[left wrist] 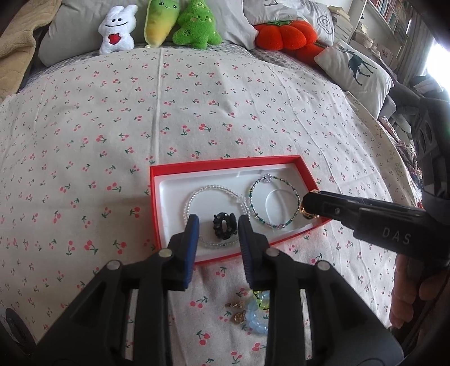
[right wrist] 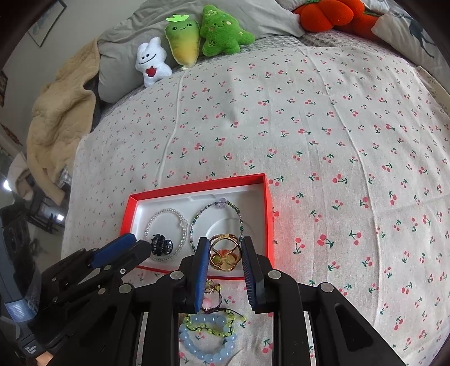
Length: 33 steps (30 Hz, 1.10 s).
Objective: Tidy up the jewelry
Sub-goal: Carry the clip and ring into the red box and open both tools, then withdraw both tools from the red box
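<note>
Place: a home bedroom.
Surface: a bed [left wrist: 197, 98] under a cherry-print sheet.
Head edge: plush toys [left wrist: 157, 25] and pillows [left wrist: 357, 70] in a row.
Left corner: beige blanket [right wrist: 59, 121].
Right side: bookshelves [left wrist: 385, 17].

Polished gold metal gleams on the ring [right wrist: 225, 250] between the right hand-held gripper's [right wrist: 225, 253] ribbed blue pads. Just beyond it, the red box [right wrist: 197, 184] looks like matt card, with a smooth white lining. Beside the left hand-held gripper [left wrist: 216, 228], glassy clear beads [left wrist: 191, 197] glint. Below, translucent blue beads [right wrist: 208, 343] shine on the bed's soft, creased cherry-print cloth [right wrist: 309, 126].
</note>
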### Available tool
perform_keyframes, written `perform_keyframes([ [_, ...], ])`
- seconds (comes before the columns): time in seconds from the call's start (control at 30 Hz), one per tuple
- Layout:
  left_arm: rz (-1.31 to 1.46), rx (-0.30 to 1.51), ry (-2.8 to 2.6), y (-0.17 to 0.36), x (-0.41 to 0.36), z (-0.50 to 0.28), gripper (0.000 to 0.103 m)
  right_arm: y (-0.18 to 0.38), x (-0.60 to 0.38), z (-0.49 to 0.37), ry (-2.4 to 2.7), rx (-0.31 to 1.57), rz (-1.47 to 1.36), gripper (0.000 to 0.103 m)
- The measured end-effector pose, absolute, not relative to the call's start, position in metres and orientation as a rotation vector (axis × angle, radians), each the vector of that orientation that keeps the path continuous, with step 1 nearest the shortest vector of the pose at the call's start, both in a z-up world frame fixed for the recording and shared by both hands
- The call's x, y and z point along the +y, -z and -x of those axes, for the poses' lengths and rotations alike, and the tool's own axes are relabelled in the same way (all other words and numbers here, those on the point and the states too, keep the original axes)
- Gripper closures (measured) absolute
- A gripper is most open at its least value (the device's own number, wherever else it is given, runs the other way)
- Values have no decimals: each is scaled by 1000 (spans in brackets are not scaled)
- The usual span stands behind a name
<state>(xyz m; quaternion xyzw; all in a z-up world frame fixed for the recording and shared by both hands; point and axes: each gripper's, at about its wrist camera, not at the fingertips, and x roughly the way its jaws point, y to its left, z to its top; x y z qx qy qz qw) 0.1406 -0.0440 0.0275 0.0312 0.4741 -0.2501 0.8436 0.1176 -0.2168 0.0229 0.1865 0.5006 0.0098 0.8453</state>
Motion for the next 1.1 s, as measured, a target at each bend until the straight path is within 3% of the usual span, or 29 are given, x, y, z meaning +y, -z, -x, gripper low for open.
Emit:
perform_keyframes([
  [0.27,-93,1017,513,-30,-36,-131,60,-12,-210,-129,-11,1074,-368,79],
  [0.5,-58,1039,511,-33,-28,-127,40,-20,-202,-128,-71,1055,-356,77],
  [0.6,-88,1056,489,-32,-27,-122,37,-26,-198,-121,-73,1056,-315,73],
  [0.63,-95,1063,485,-32,-27,-121,35,-28,-197,-118,-73,1054,-304,67],
  [0.67,-100,1072,480,-31,-26,-119,34,-30,-196,-114,-74,1052,-296,51],
  [0.73,-106,1093,464,-29,-24,-116,31,-35,-195,-105,-75,1032,-279,34],
  [1.1,-78,1236,420,-10,-11,-93,30,-25,-218,-63,42,1152,-301,33],
])
